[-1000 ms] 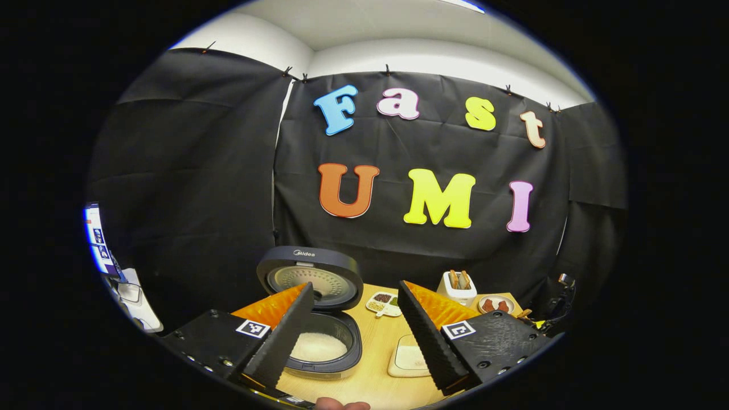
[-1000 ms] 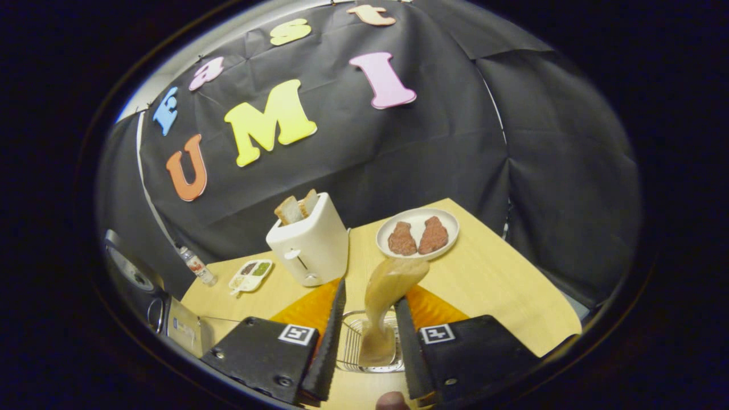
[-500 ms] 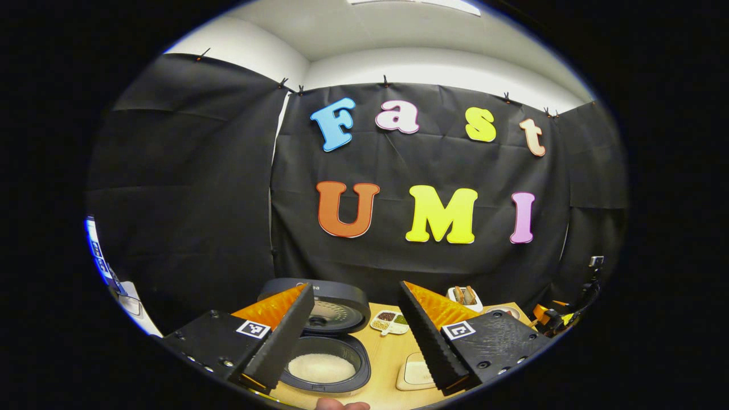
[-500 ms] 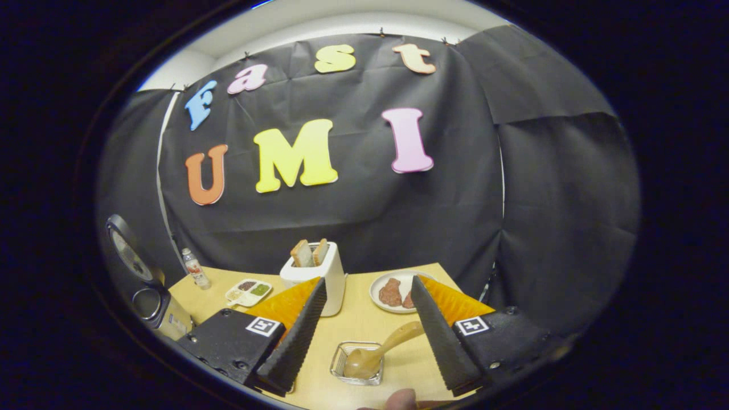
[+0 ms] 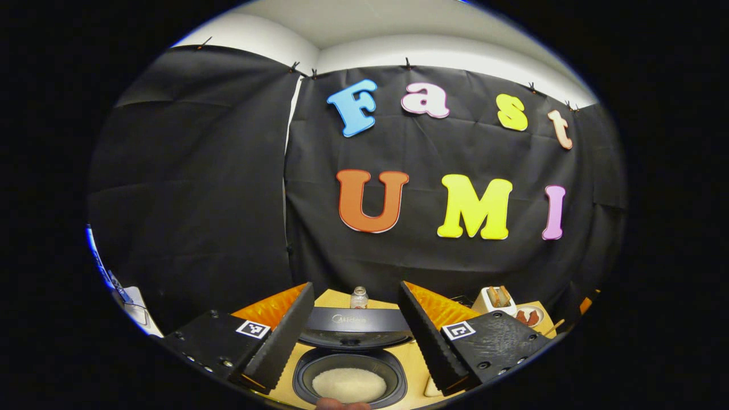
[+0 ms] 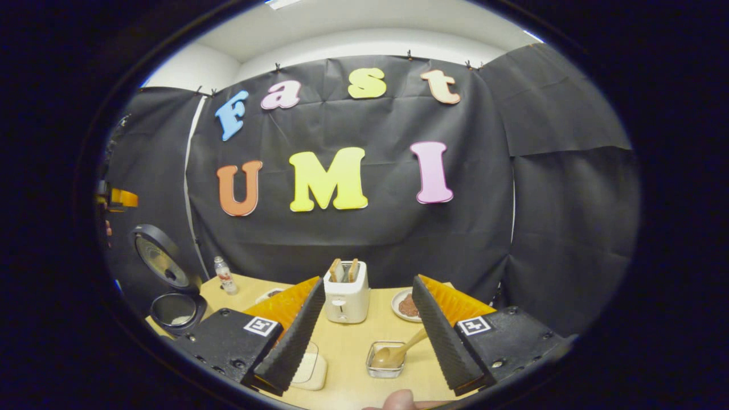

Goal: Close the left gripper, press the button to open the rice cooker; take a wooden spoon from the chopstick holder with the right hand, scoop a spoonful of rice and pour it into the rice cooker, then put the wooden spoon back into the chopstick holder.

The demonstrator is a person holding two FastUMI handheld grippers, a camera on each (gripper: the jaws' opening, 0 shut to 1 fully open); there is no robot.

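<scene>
wooden spoon [image 6: 398,352] handle up-right

No text could be read with certainty. A pale brand mark was printed on the edge of the raised lid of the rice cooker [image 5: 353,320], but its letters were too blurred to be made out. A square black-and-white coded marker [image 5: 253,328] was fixed on each finger block of the left gripper [image 5: 356,285]. The same kind of marker was seen on each block of the right gripper [image 6: 368,279]. No letters or numbers were carried by these markers. A label was wrapped around the small bottle [image 5: 358,297] behind the cooker, too small to be read.
</scene>
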